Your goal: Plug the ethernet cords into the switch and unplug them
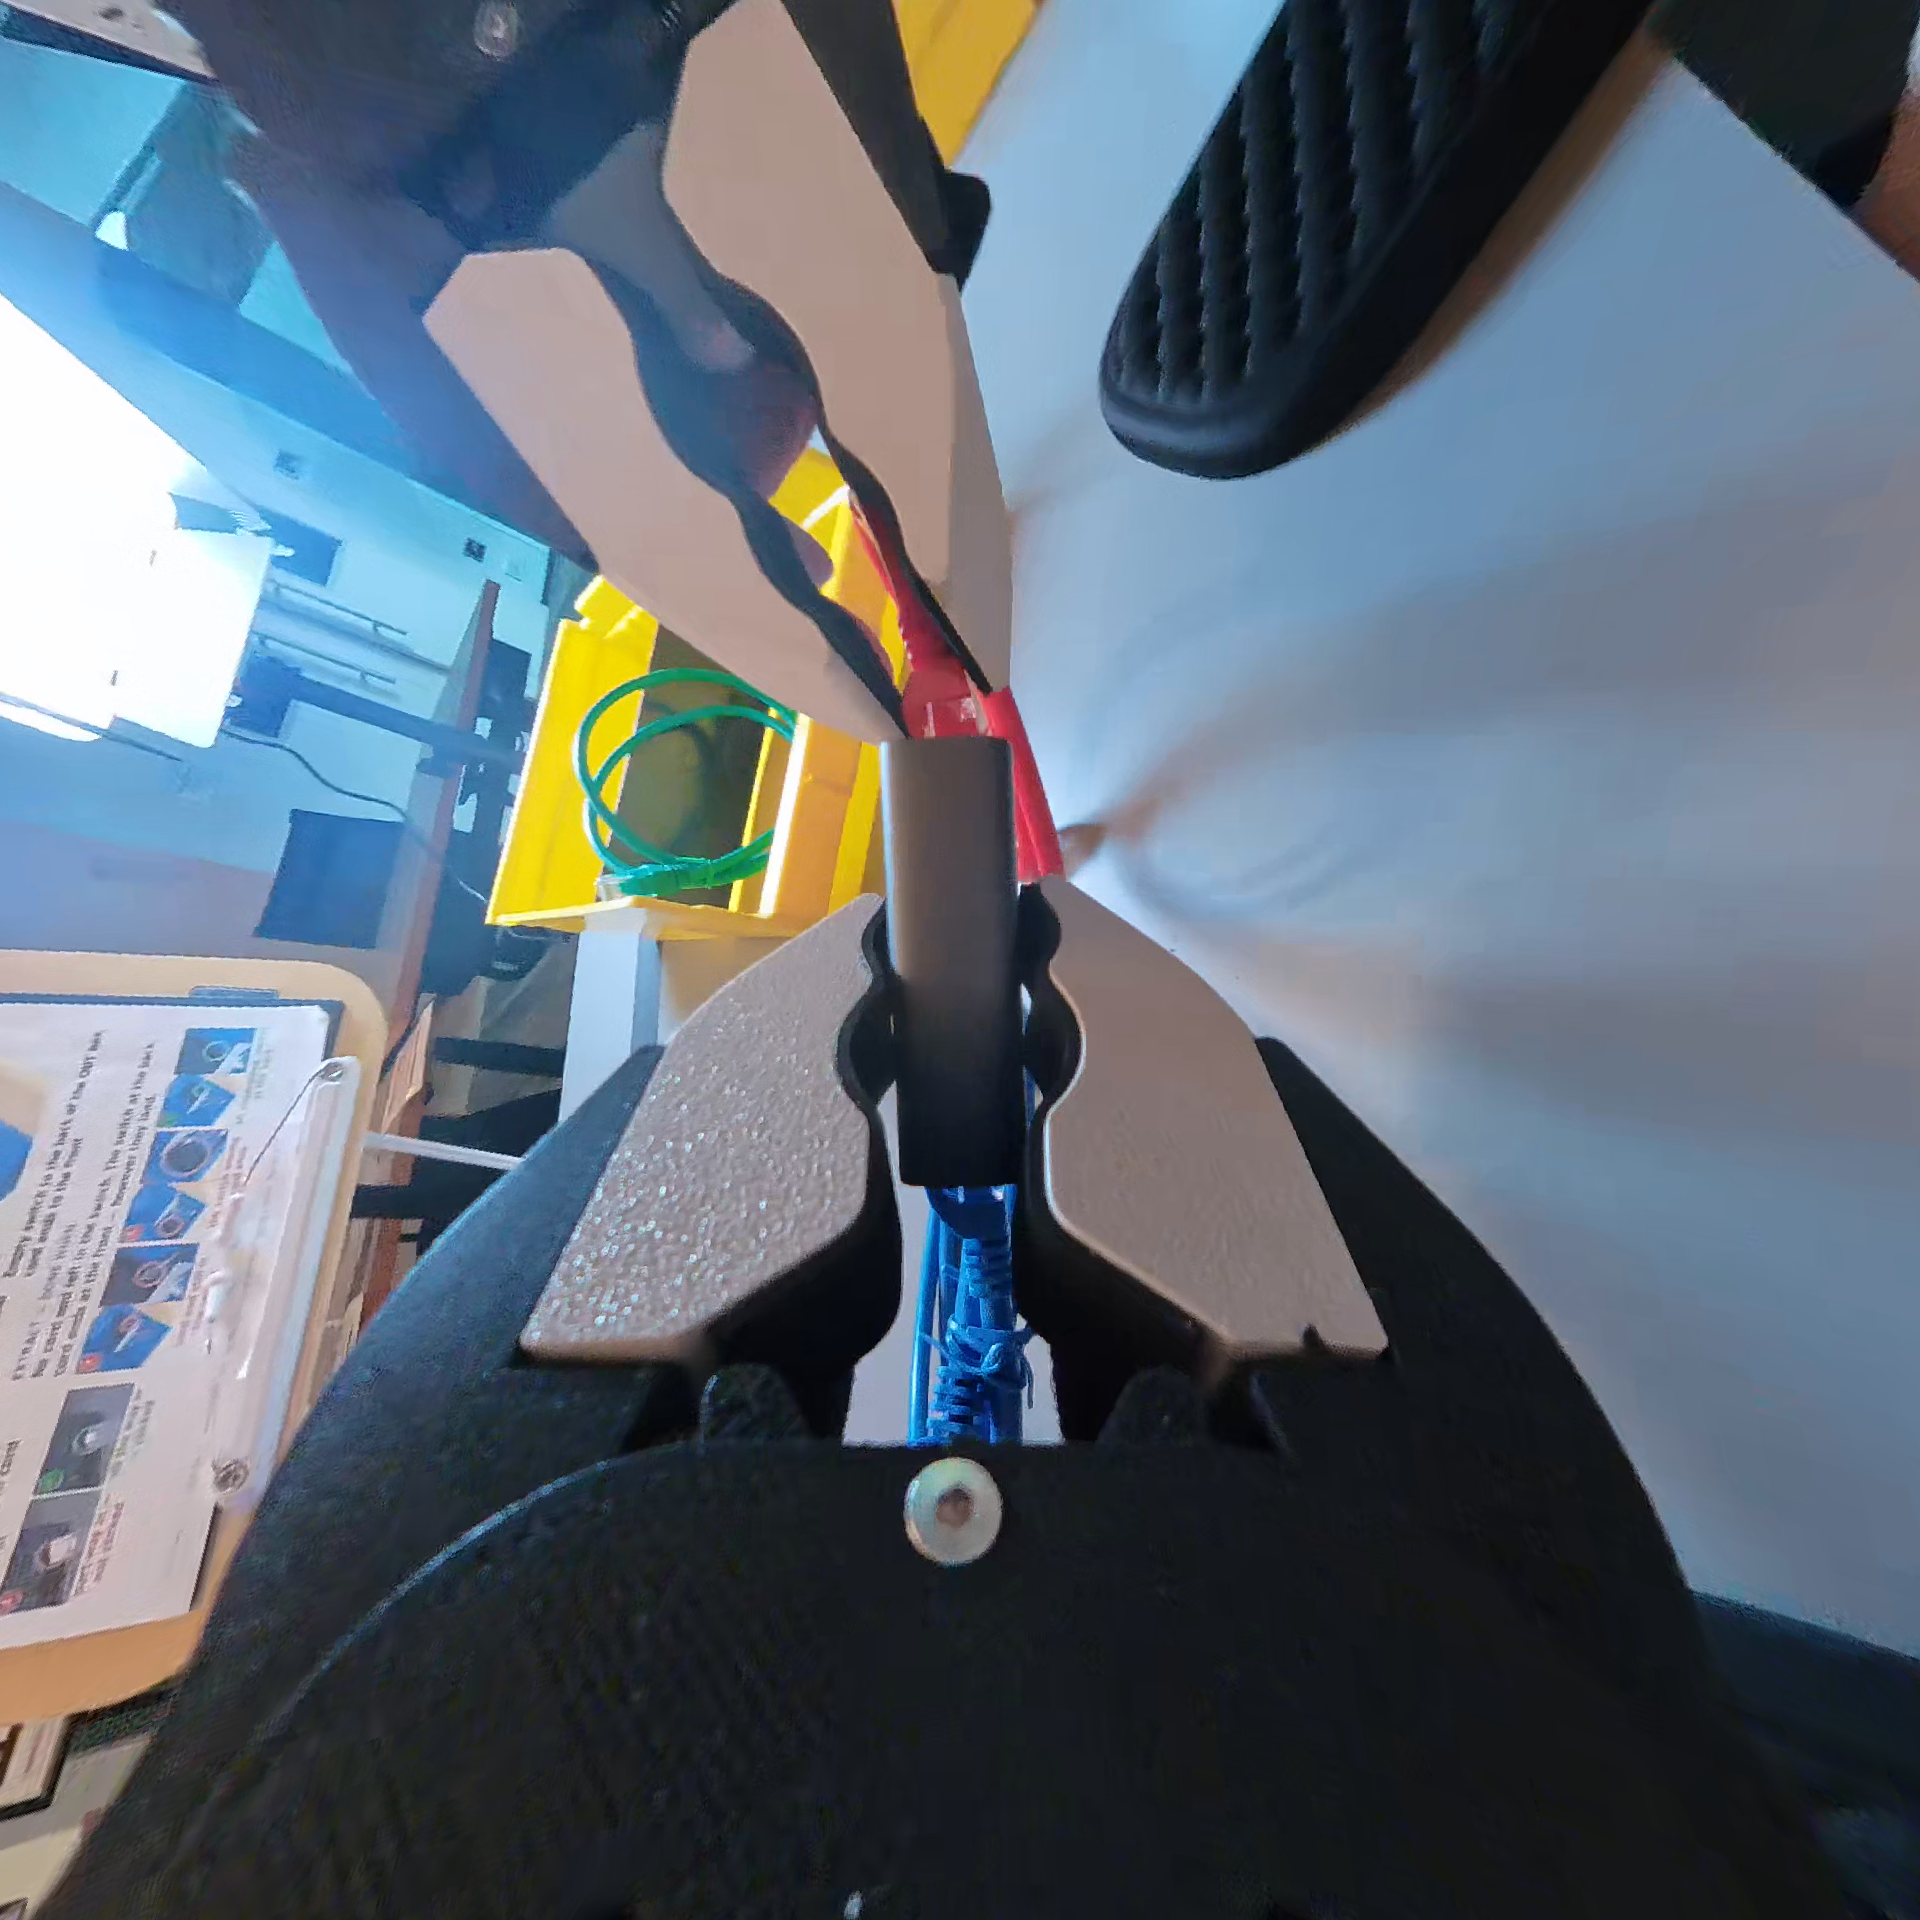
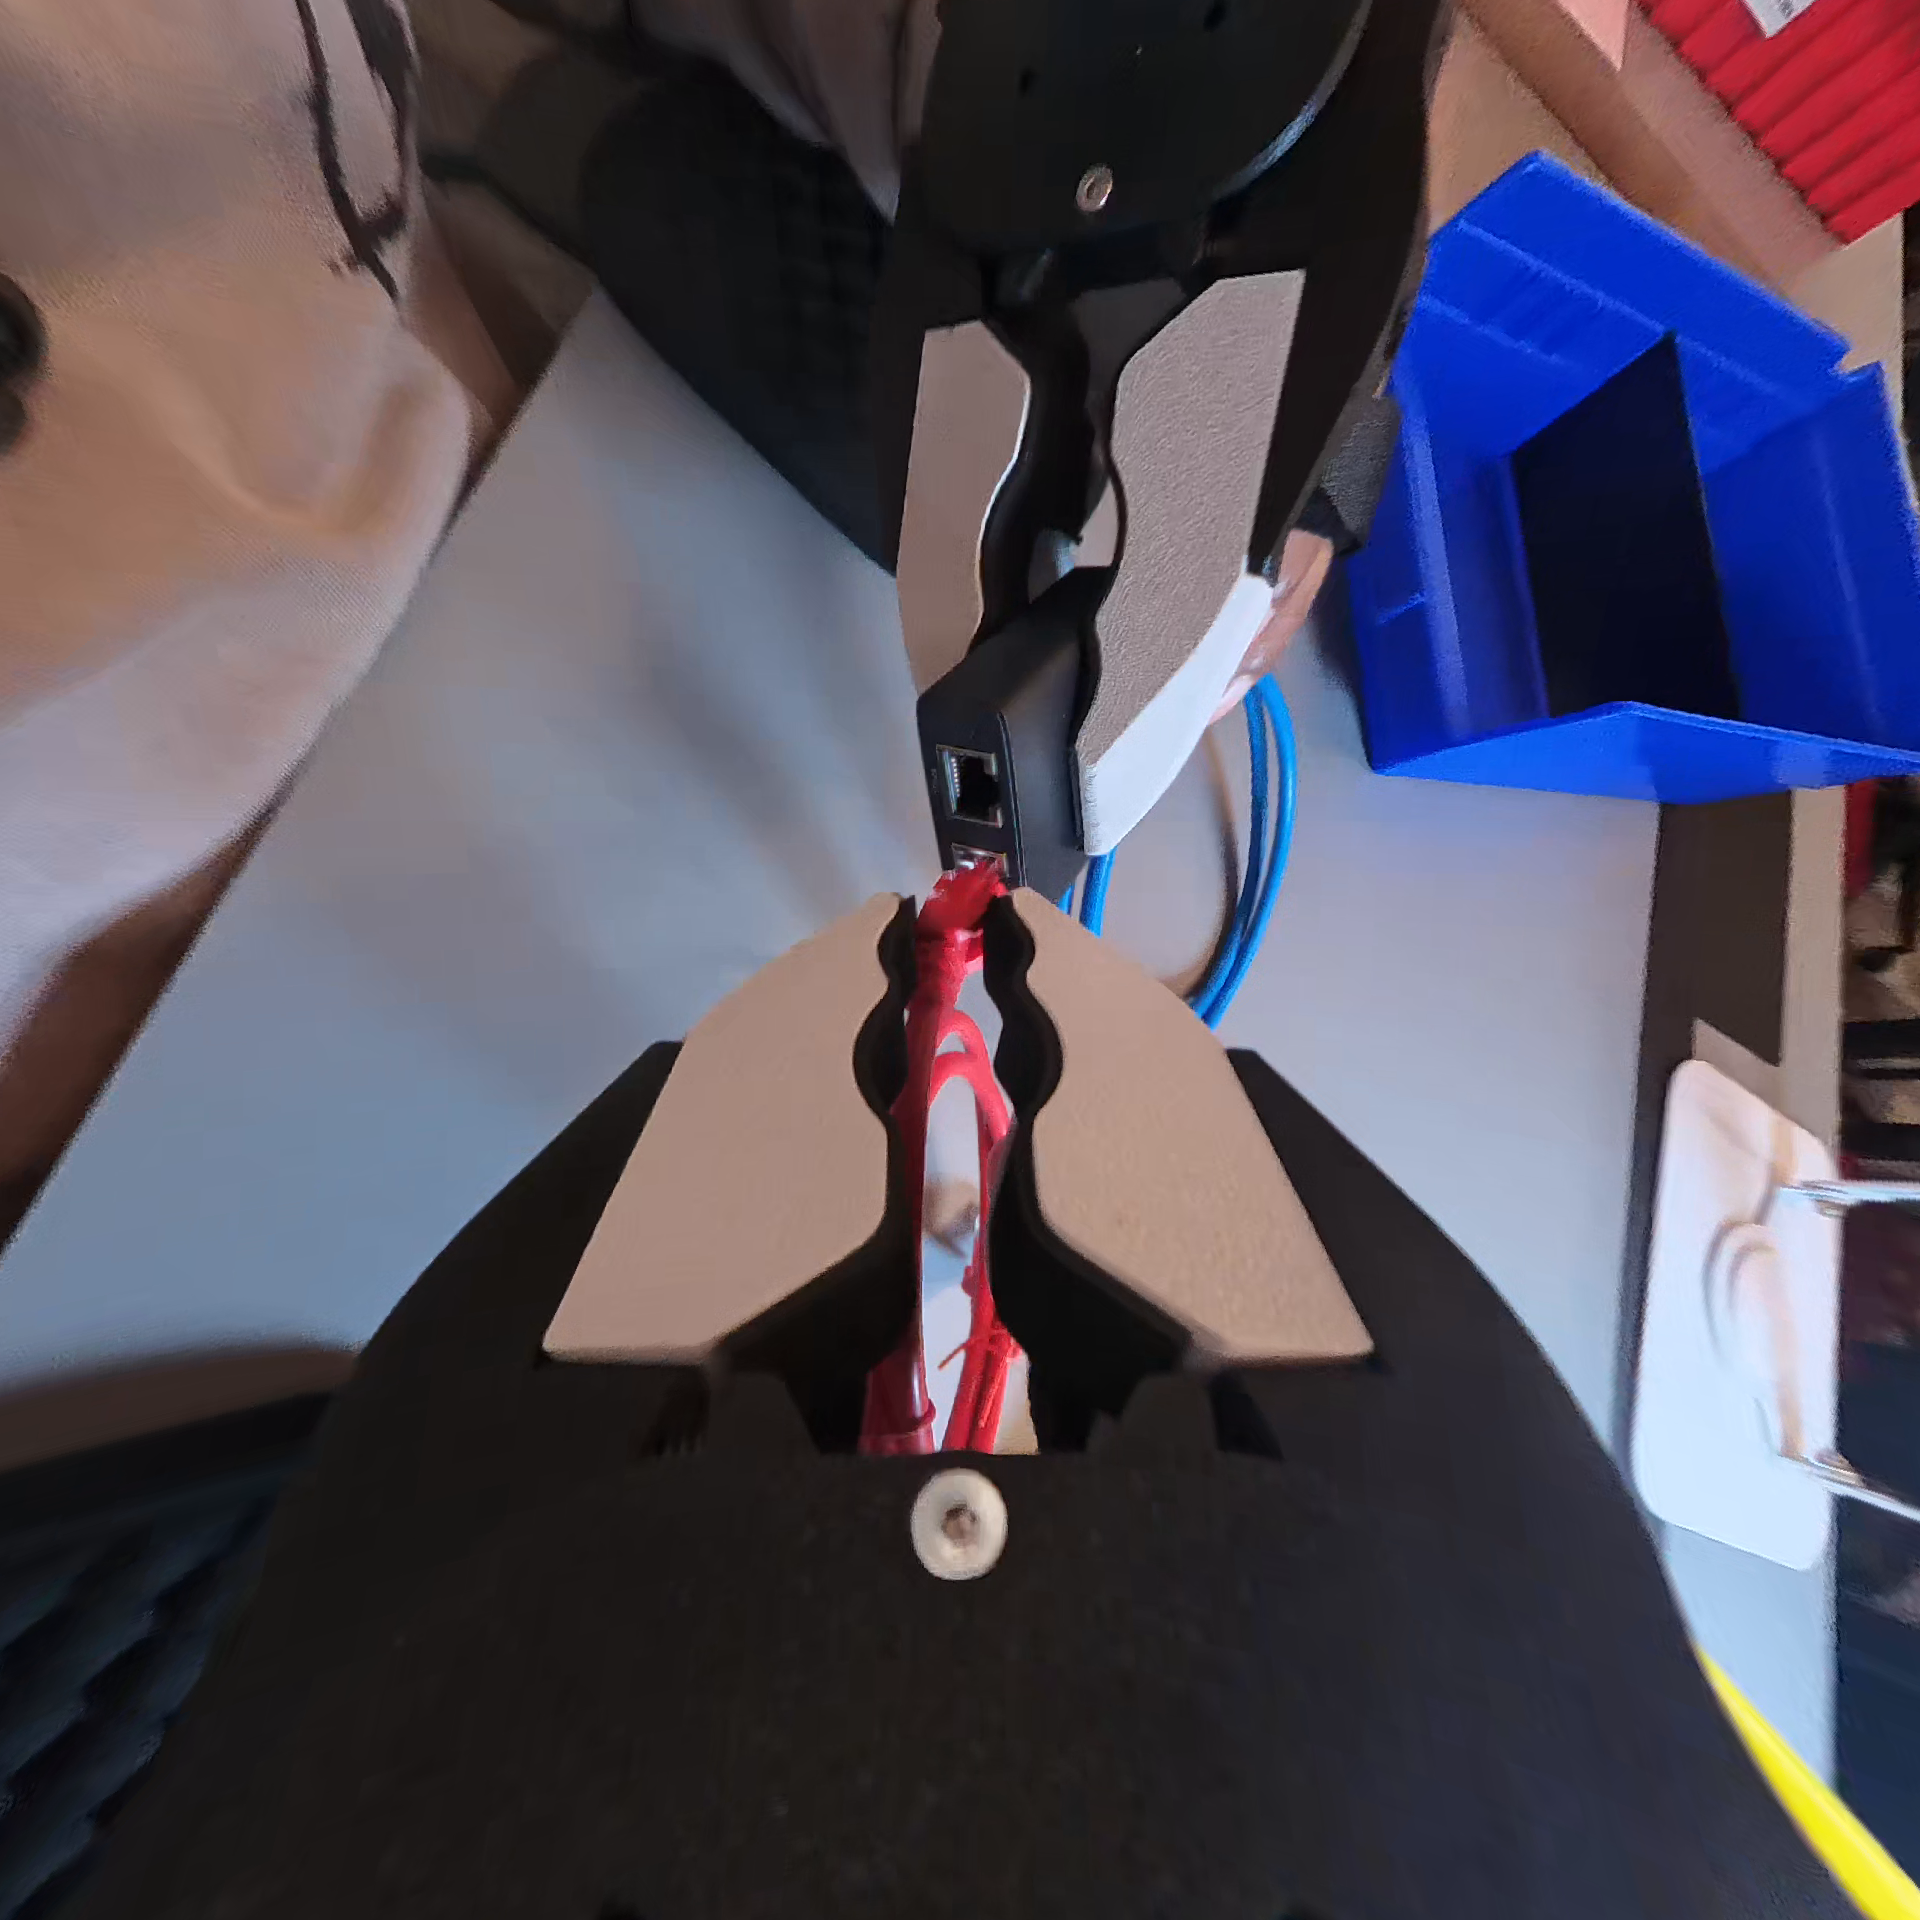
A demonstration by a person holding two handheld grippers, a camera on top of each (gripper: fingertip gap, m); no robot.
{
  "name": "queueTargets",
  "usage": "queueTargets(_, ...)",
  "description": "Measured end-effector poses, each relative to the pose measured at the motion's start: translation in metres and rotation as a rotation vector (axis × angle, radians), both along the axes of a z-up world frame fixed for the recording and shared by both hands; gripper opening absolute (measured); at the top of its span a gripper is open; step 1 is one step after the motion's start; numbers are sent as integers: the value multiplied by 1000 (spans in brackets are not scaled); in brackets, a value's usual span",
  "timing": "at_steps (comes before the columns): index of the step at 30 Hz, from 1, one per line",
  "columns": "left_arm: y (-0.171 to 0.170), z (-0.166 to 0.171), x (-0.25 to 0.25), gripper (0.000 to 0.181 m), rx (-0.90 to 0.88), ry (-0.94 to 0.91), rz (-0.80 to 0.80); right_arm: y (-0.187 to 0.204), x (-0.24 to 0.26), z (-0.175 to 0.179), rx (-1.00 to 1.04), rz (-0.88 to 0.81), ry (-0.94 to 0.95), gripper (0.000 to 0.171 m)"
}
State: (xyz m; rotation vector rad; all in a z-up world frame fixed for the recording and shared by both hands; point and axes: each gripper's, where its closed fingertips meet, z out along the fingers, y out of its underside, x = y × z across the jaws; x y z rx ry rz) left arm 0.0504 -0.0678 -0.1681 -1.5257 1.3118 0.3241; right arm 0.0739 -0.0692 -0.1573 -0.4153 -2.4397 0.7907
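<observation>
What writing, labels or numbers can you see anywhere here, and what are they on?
Laminated instruction sheet, lower left in the left wrist view: printed lines and picture captions; I won't quote the wording.
White label on the red ribbed thing, top right in the right wrist view: too blurred to read.
Switch, red cord, yellow bin, blue bin: no writing shows.

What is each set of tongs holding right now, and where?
Left tongs clamp the black switch across its body. Right tongs pinch the red cord just behind its plug, at a switch port.
</observation>
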Motion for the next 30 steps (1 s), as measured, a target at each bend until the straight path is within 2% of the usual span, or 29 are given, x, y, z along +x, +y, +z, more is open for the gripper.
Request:
queueTargets(13,0,19,11,22,-32,-152,-20,0,11,24,-183,-37,38,12)
queueTargets(21,3,14,-5,21,-112,-205,64,10,-13,16,27,-123,250,18)
queueTargets(27,2,15,-9,21,-101,-194,85,10,-21,11,132,-158,309,15)
queueTargets(30,2,18,-12,21,-89,-199,99,10,-23,15,118,-181,330,14)
